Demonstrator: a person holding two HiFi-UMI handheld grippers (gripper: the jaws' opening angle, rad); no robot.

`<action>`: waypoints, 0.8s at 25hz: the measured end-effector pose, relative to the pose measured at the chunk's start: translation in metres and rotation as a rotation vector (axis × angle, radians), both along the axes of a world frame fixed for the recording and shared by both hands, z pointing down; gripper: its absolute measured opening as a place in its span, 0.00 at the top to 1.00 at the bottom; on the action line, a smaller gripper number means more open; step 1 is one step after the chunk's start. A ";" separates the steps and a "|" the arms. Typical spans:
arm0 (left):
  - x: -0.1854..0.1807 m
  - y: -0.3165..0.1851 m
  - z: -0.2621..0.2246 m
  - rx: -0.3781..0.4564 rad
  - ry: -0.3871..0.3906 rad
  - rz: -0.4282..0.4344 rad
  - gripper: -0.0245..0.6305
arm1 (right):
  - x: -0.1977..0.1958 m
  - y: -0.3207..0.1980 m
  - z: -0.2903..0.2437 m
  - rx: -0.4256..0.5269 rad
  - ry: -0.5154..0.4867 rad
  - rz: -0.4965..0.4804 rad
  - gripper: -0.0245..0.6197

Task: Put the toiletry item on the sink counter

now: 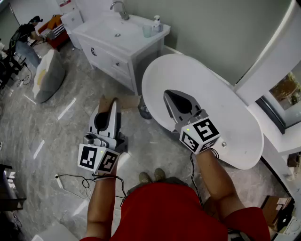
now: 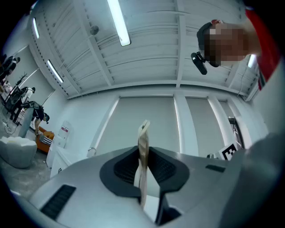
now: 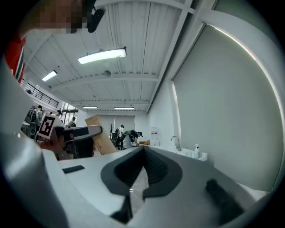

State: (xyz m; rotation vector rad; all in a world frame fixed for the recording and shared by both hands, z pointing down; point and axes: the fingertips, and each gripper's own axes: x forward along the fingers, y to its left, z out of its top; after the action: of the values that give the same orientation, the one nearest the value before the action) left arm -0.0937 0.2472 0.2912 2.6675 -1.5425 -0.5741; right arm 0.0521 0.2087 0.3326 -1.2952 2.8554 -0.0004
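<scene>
My left gripper [image 1: 112, 106] is shut on a thin, flat tan toiletry packet [image 1: 124, 101]. In the left gripper view the packet [image 2: 143, 136] stands edge-on between the dark pads and sticks out past the tips of the left gripper [image 2: 143, 153]. The right gripper view shows the same packet [image 3: 100, 135] from the side. My right gripper [image 1: 169, 96] is shut with nothing in it, its tips touching above the white tub. The white sink counter [image 1: 106, 34] stands ahead at the top, with a faucet [image 1: 120, 9], and shows small in the right gripper view as the sink counter [image 3: 187, 153].
A soap dispenser [image 1: 156, 23] and a pale cup [image 1: 147, 31] sit on the counter's right end. A large oval white bathtub [image 1: 235, 127] lies to the right. A grey beanbag [image 1: 46, 75] and a person are at far left. A power strip [image 1: 59, 181] with cable lies on the floor.
</scene>
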 end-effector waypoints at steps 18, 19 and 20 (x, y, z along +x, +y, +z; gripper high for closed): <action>0.016 -0.008 0.000 -0.004 0.008 -0.038 0.86 | 0.021 -0.014 0.000 -0.004 -0.040 -0.039 0.92; 0.017 -0.008 0.000 -0.003 0.008 -0.041 0.86 | 0.023 -0.016 0.000 0.002 -0.043 -0.044 0.92; 0.019 -0.009 0.000 -0.003 0.008 -0.045 0.86 | 0.024 -0.017 -0.001 0.008 -0.045 -0.049 0.92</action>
State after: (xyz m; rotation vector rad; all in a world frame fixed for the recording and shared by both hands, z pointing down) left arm -0.0751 0.2387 0.2908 2.6312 -1.6043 -0.5824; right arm 0.0763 0.1915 0.3318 -1.2073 2.8453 -0.0184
